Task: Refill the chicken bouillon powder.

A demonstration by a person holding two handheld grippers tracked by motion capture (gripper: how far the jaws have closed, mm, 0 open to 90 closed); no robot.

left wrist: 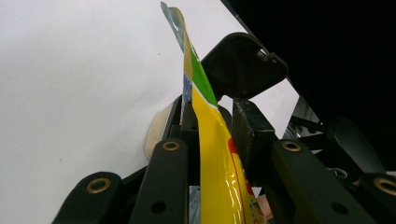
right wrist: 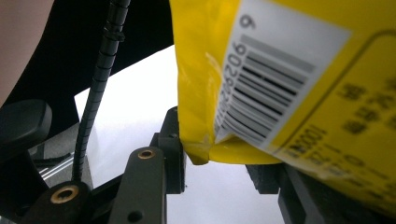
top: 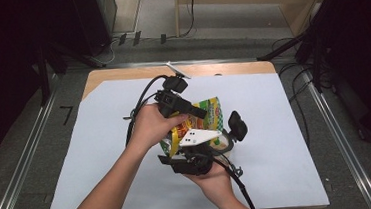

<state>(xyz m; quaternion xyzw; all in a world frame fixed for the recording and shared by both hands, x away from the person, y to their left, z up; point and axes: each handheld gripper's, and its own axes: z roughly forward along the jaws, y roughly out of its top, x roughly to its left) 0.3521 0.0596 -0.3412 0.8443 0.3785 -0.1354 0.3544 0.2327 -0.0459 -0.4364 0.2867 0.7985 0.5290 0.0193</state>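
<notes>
In the left gripper view the two black jaws are closed on the thin edge of a yellow and green snack bag (left wrist: 210, 140), the film standing upright between the pads. In the right gripper view the jaws stand either side of the bag's lower corner (right wrist: 261, 93), beside its barcode; whether the pads press on it I cannot tell, since the bag hides the far pad.

Outward, in the high view, the bag (top: 209, 113) is held up above the middle of the white sheet (top: 275, 127) that covers the table, between the left gripper (top: 200, 113) at about ten o'clock and the right gripper (top: 197, 156) at about six o'clock.

The step in hand looks like holding the bag by two edges, probably to pull it open or turn it. The next move likely calls for a firm hold on both sides and a slow, opposed pull, lest the slick film slip.

The left forearm comes in from seven o'clock, its hand (top: 150, 125) wrapped over the gripper; the right hand (top: 214, 180) cradles its gripper from below, palm up.
</notes>
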